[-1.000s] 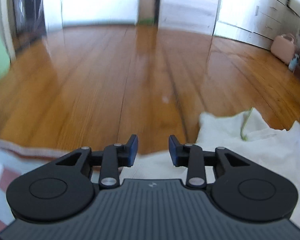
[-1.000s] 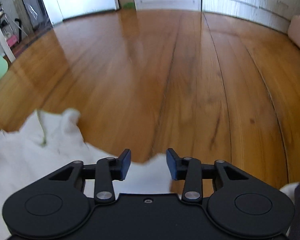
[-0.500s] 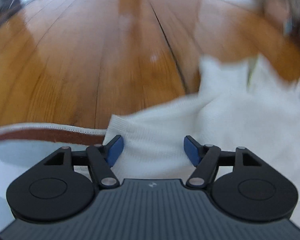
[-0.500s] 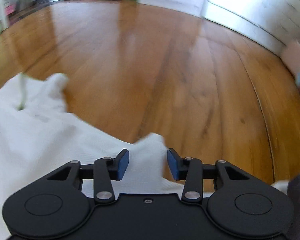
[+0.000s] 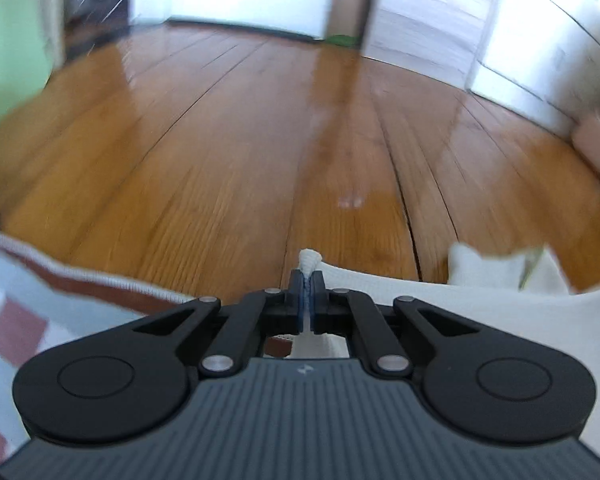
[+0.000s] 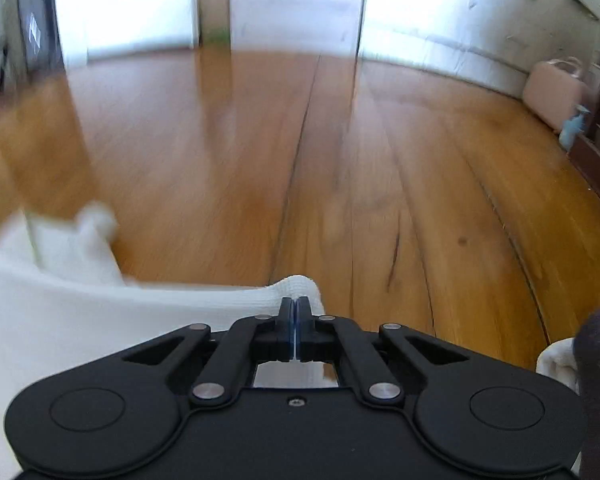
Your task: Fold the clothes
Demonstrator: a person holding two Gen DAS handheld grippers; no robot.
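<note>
Left wrist view: both grippers (image 5: 308, 285) (image 6: 296, 309) pinch white cloth (image 6: 60, 320) above glossy wooden floor (image 5: 240, 160), seemingly a bedroom

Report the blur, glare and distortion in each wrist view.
Left wrist view: the claw is sharp, the wooden floor smears with motion, doorways blow out white, fisheye bends the planks. Right wrist view: the claw is sharp, the white garment and floor are streaked, and backlight glares off the boards.

Left gripper (image 5: 308, 285): black linkage arms, silver rivets, blue jaw pads, grey ribbed housing. Right gripper (image 6: 296, 309): same arms, plain black housing, one screw.
</note>
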